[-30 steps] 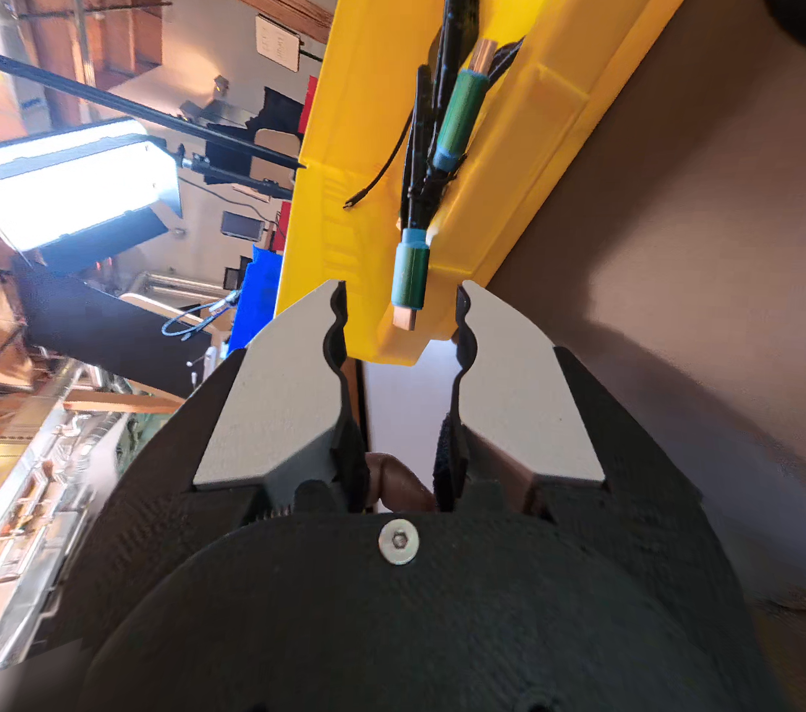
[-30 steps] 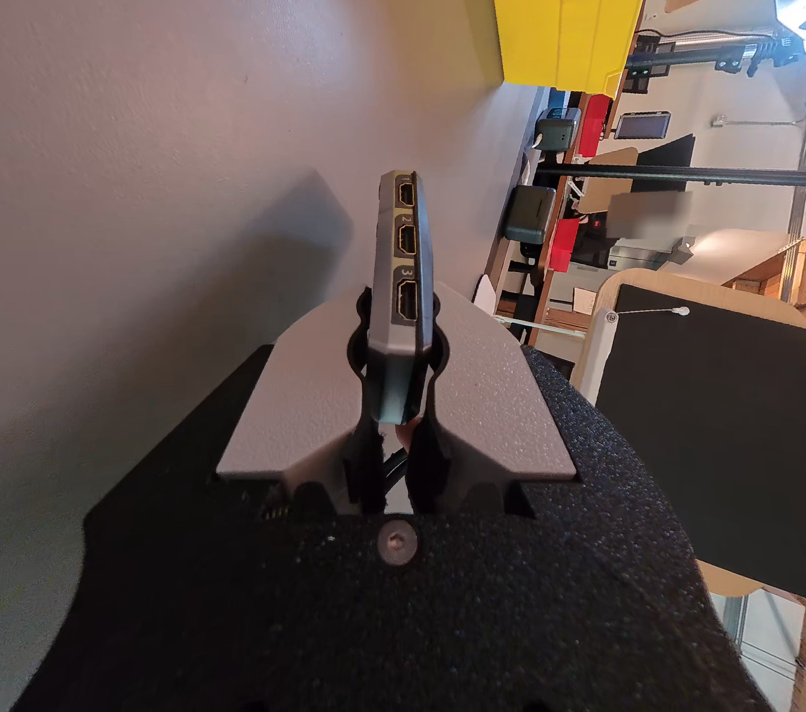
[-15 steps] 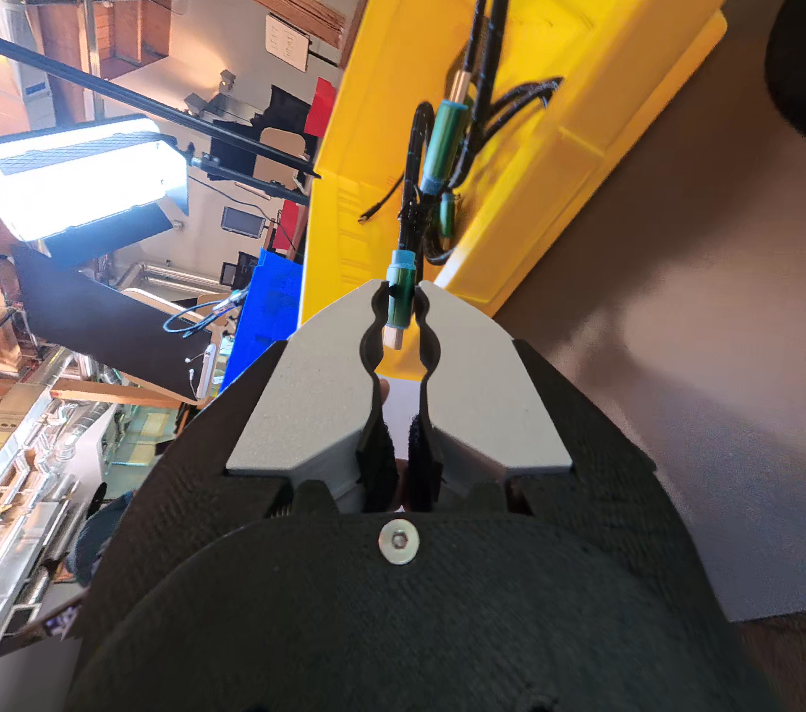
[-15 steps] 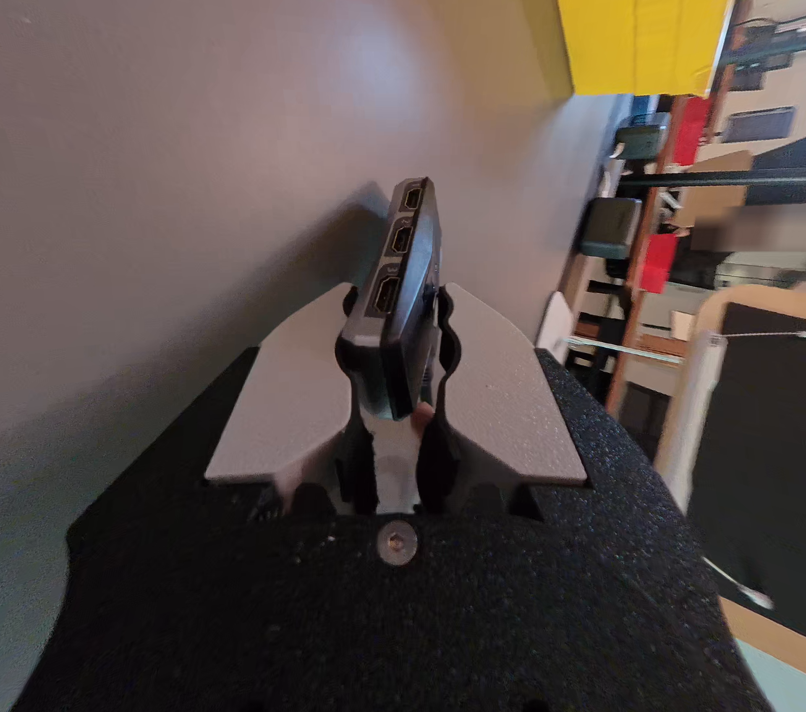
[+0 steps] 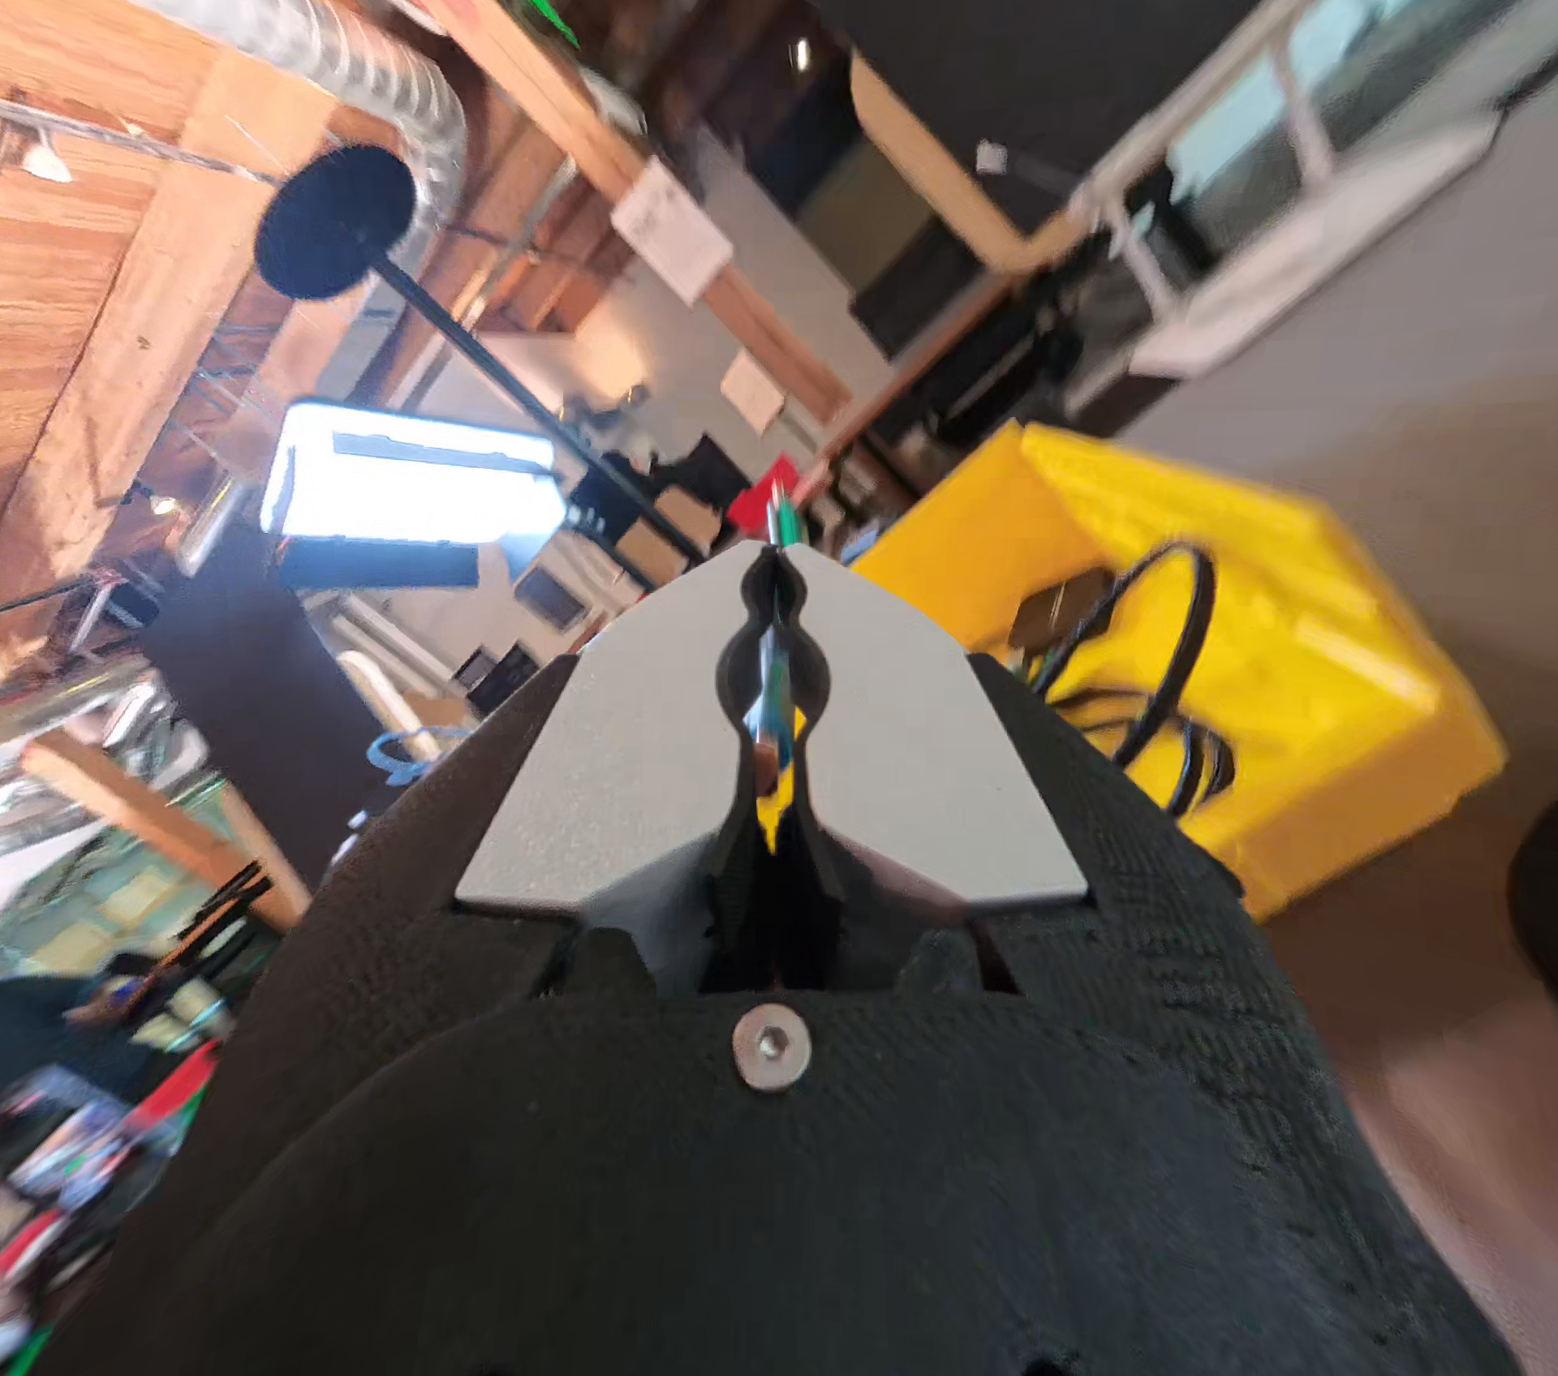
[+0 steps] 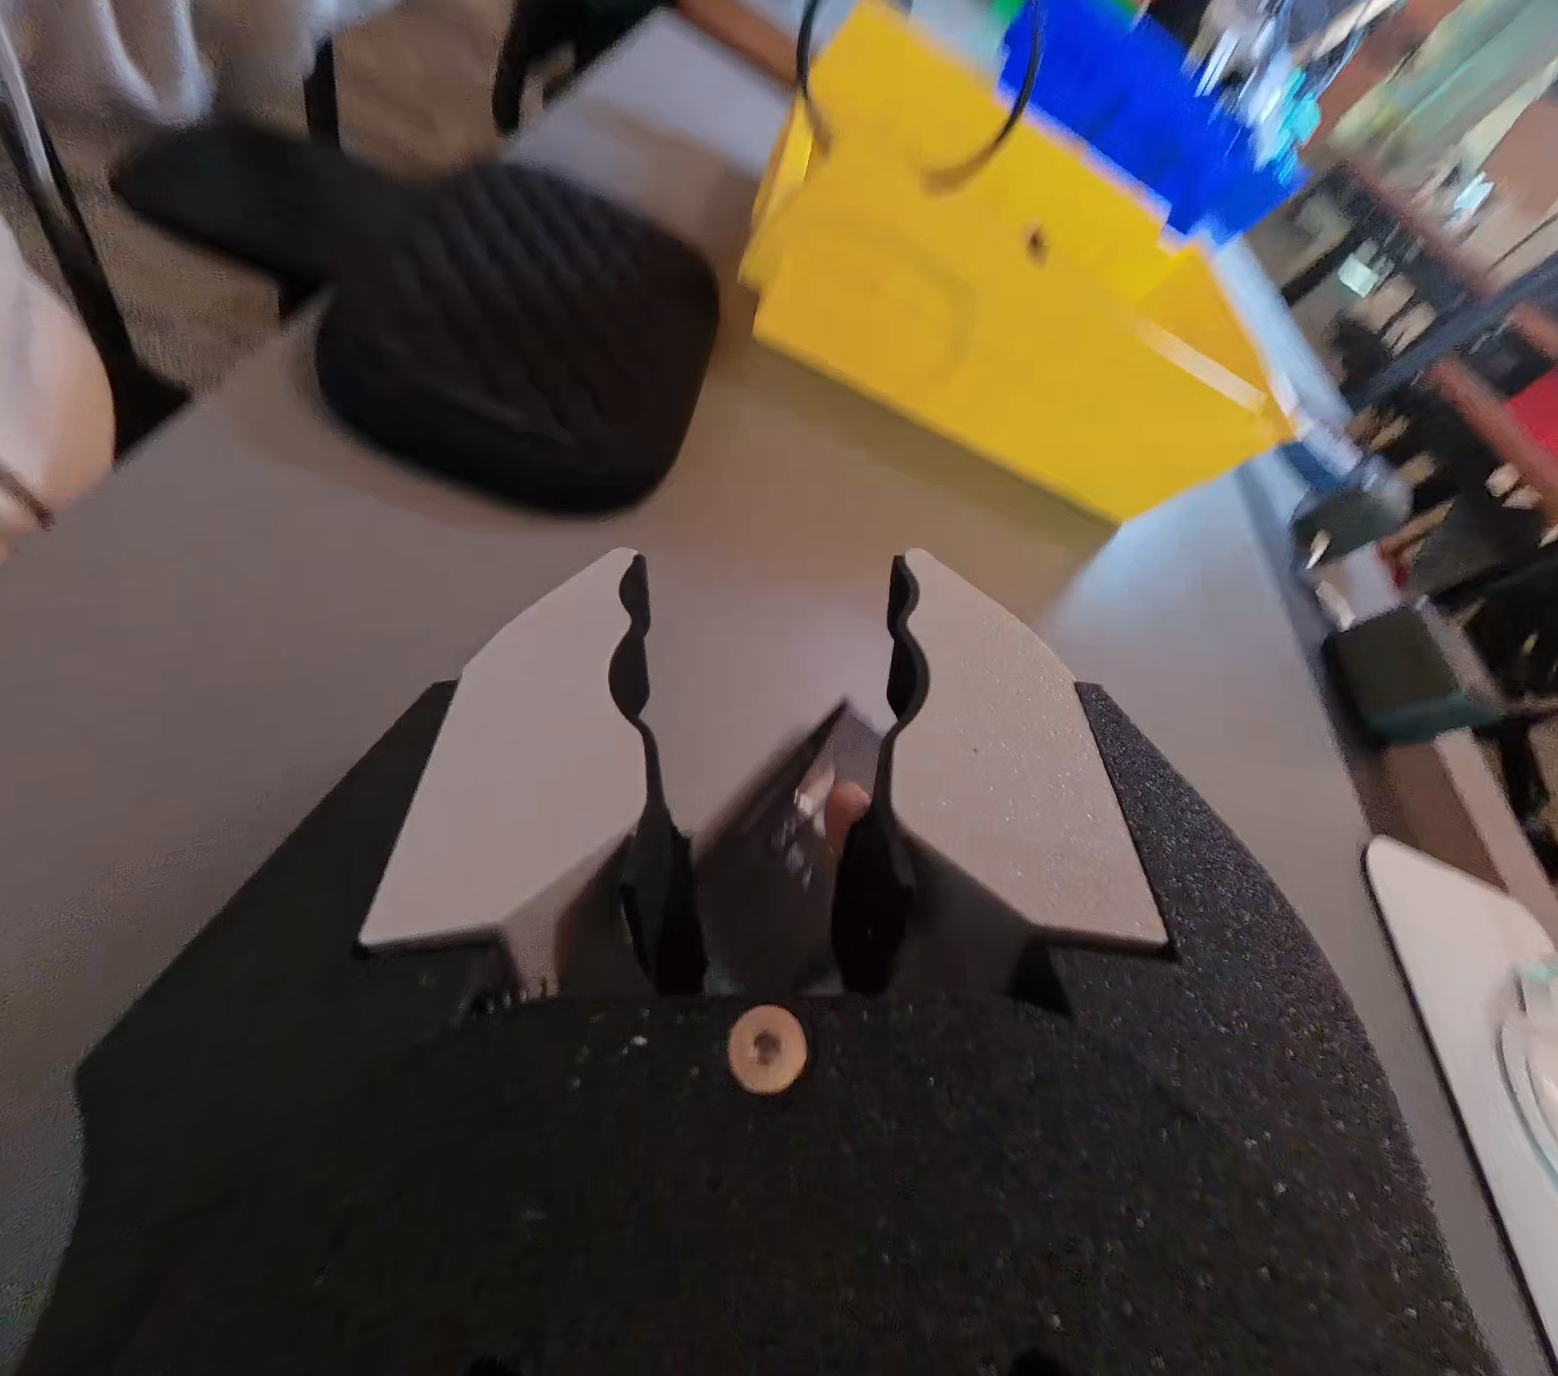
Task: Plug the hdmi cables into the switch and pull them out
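Between my left gripper's fingers sits the green plug of one cable, pinched tight with only its tip poking out past the fingertips and a sliver of its body showing in the gap behind. The cable trails back in black loops into the yellow bin on the table. The view is blurred, so I cannot tell which way the plug's flat face is turned.

My right gripper stands wide, its fingers well apart. The switch shows low between them, tilted, near the finger roots; the fingers do not close on it, and I cannot tell whether it rests on the table or is propped on the gripper. A black pad lies beside the bin in that view.

I judge this the start of the first plug-in: plug in hand, nothing seated yet. Next I need the switch held firm, so the right gripper must close on its body with the ports facing out. Then I bring the plug across, square it to a port and push straight. The risk I see is the loose switch sliding away, or the cable loops snagging on the bin rim.
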`<action>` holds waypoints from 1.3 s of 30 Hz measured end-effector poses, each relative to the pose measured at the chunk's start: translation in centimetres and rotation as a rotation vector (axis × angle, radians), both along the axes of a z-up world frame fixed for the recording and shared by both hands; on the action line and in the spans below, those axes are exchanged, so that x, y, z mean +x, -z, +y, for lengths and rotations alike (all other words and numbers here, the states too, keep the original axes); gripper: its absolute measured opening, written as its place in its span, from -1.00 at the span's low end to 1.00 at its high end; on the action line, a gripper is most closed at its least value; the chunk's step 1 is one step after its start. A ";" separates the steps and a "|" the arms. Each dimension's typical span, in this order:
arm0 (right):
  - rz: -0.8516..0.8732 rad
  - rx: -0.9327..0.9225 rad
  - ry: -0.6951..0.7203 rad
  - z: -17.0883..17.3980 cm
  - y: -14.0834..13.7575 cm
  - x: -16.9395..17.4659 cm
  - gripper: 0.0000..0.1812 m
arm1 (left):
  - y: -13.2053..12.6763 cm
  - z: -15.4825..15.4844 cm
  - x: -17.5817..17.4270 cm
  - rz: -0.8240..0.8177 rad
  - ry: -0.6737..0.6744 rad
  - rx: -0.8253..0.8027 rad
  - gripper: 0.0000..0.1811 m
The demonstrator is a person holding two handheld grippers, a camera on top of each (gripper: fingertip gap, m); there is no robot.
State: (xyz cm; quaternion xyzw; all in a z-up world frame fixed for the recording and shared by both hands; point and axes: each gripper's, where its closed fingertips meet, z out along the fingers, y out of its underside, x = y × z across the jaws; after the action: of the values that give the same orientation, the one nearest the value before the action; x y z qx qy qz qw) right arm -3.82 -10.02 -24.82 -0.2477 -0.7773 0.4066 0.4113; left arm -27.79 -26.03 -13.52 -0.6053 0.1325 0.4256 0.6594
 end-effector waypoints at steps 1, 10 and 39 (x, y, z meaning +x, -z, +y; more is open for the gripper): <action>0.071 -0.045 -0.021 -0.5 -1.3 -0.1 -0.39 | -1.0 0.3 0.6 -0.019 0.033 0.040 -1.00; 0.261 -0.092 0.013 0.4 -4.8 0.5 -0.41 | 6.5 2.6 -1.0 -0.241 0.004 -0.460 -0.54; 0.208 -0.017 0.046 1.1 -3.2 -0.3 -0.42 | 10.7 1.3 -2.3 -0.102 0.056 -0.762 -0.79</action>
State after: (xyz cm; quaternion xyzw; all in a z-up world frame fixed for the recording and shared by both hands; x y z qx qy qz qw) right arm -4.09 -8.96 -21.66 -0.2252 -0.7210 0.4271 0.4970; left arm -30.14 -24.75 -24.21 -0.8235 0.2647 0.2971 0.4043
